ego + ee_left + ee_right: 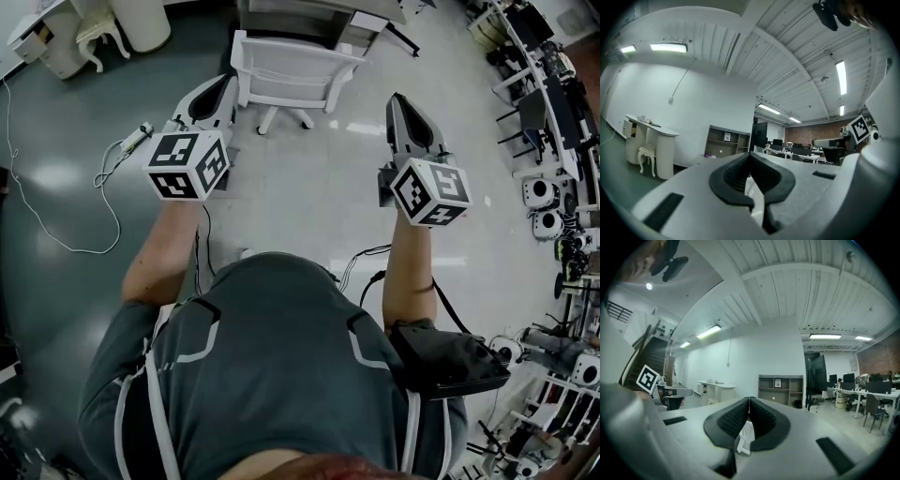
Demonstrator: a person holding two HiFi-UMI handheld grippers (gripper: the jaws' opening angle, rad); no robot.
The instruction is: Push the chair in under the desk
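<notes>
- Holding nothing in the left tool (221, 86): jaws pressed fully together, pointing level toward the top of the frame.
- Same for the right tool (398, 101): jaws closed against each other, nothing gripped.
- Finding the chair (295, 58) at top centre of the head view, on the glossy floor (328, 187), just below the grey desk (281, 11) at the top edge; impossible to tell whether the seat already reaches under it.
- Not touching the chair yet: left tool near the left end of the backrest (300, 52), right tool well apart at its right.
- Facing the top of the frame, toward the desk, with the backrest turned toward the person.
- Running left to right across the frame along the backrest's long axis, right end slightly lower, so probably not quite square to the desk.
- Risking a swivel or a skewed roll on the casters (286, 120) if pushed at one end only, likely the left, given where the tools stand.
- Risking a knock against a desk leg from such a skew.
- Risking a slip of the narrow closed tips through the backrest's gaps, or off its top rail.
- Risking a tip forward if pressed too high and too hard.
</notes>
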